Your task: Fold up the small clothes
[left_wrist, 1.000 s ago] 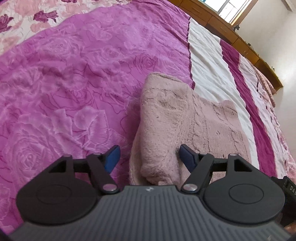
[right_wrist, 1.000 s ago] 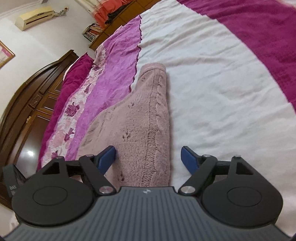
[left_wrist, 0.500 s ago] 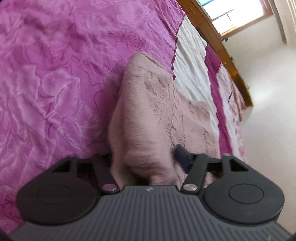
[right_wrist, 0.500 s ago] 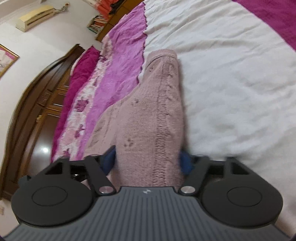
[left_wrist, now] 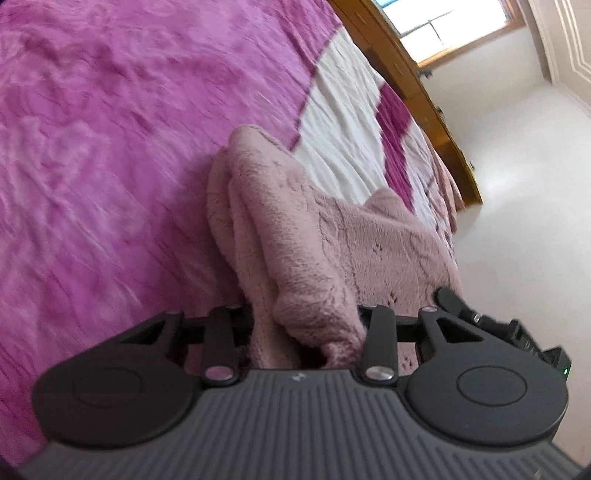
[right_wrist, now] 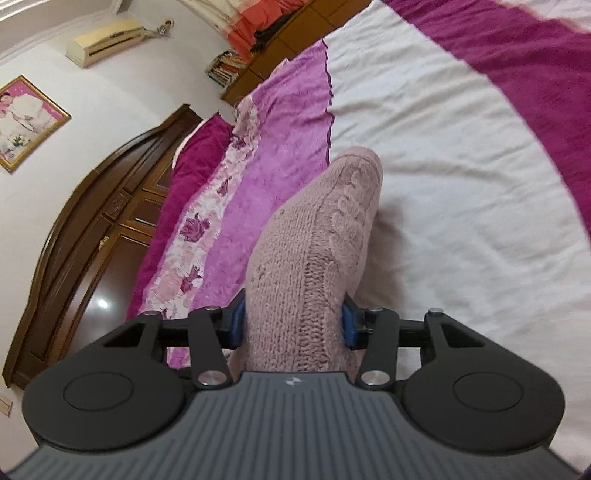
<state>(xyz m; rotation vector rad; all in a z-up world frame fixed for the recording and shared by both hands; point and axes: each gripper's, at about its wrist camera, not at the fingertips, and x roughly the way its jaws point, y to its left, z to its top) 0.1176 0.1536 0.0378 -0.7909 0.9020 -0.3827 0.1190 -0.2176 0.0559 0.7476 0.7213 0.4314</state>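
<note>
Both grippers, left gripper [left_wrist: 306, 325] and right gripper [right_wrist: 293, 325], are closing, clamping the pink sweater [right_wrist: 314, 258] on the bed [right_wrist: 443, 166]; bulky knit risks slipping, unravelling the fold.

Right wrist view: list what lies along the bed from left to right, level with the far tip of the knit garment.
Dark wooden headboard → deep magenta pillow → floral strip → pink-purple bedspread → pink knit garment → white band of the cover → magenta band.

White walls; a dark carved wooden wardrobe [right_wrist: 92, 229]; a wall-mounted cream air conditioner [right_wrist: 107, 40]; a bright window [left_wrist: 443, 29]; a gold-framed picture [right_wrist: 26, 122].
</note>
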